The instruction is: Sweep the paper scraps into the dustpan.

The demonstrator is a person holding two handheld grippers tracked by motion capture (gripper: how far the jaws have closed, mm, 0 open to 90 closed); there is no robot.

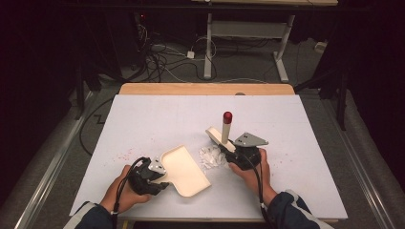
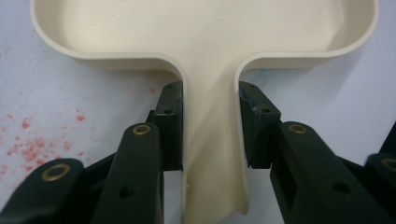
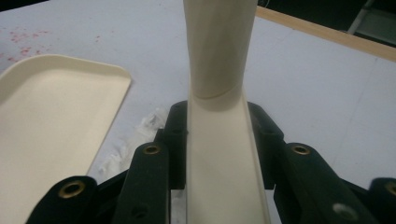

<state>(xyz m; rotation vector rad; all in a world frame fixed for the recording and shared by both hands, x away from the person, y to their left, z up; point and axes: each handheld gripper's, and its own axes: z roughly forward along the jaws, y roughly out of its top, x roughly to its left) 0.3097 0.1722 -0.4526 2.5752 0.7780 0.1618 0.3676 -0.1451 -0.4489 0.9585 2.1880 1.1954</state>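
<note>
Scene: a person sits at a white table [image 1: 157, 119], forearms in dark sleeves coming in from the near edge, one gripper in each hand.
Left gripper [image 1: 152, 177]: its black fingers [image 2: 169, 122] are closed on the narrow handle of a cream dustpan [image 1: 184, 169], one finger pressed on each side wall of the handle.
Dustpan: it lies flat on the table, its wide shallow tray spreading out just beyond the left fingertips, open edge turned toward the right gripper.
Right gripper [image 1: 241, 153]: its fingers [image 3: 265, 140] are clamped on the cream handle of a small brush [image 1: 222, 135], touching it on both sides.
Brush: the handle runs up between the right fingers and past their tips, tilted up and away from the table; in the high view a pale stem with a red rounded cap [image 1: 227, 117] stands beyond the fingers.
White scraps [image 1: 211, 157]: a small heap of crumpled white bits lies on the table between the two grippers, just beside the right fingers and near the dustpan's open edge.
Red specks [image 2: 28, 140]: scattered on the table to the outer side of the left fingers.
Background: a wooden strip along the table's far edge, then dark floor with cables and a second table's legs.
</note>
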